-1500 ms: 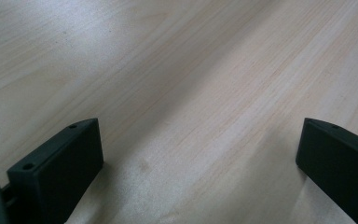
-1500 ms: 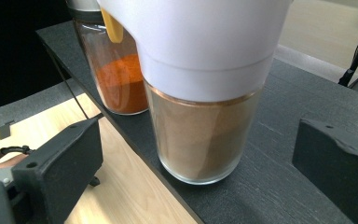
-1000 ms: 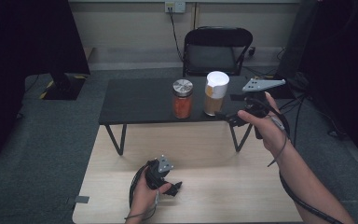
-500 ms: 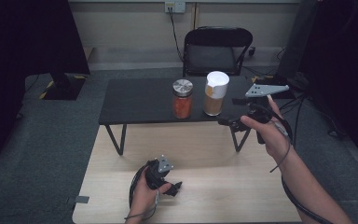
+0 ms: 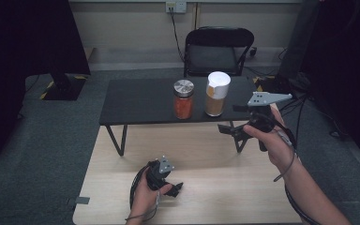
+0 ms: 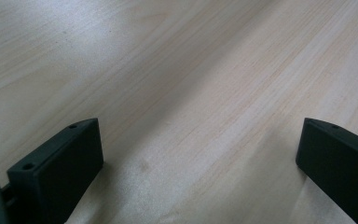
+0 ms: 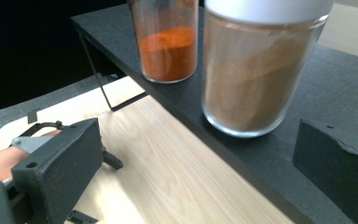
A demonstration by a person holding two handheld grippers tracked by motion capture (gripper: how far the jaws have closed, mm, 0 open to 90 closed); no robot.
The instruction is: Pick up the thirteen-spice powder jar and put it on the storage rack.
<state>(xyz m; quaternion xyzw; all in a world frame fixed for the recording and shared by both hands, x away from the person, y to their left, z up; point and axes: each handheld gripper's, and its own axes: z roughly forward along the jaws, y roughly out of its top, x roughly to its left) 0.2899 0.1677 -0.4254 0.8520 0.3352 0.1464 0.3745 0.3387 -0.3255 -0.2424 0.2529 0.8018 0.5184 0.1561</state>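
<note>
Two jars stand on a low black shelf (image 5: pixel 140 101). One holds orange powder under a silver lid (image 5: pixel 183 99), the other brown powder under a white lid (image 5: pixel 217 93). My right gripper (image 5: pixel 227 129) is held in the air just in front of the shelf's front edge, below the brown jar, with its jaws open and empty. In the right gripper view the brown jar (image 7: pixel 256 70) and the orange jar (image 7: pixel 168 42) rise close ahead, beyond the gripper (image 7: pixel 196 128). My left gripper (image 5: pixel 174 187) rests low on the wooden table (image 5: pixel 215 197), open over bare wood (image 6: pixel 198 154).
The black shelf stands on thin metal legs (image 5: pixel 117 140) on the light wooden table. Behind it is a black chair (image 5: pixel 213 51), with dark panels to the left and right. Cables trail on the floor at the right (image 5: pixel 304 93).
My right gripper has come down and toward the near side, from beside the brown jar to in front of the shelf's edge. The left gripper has stayed put.
</note>
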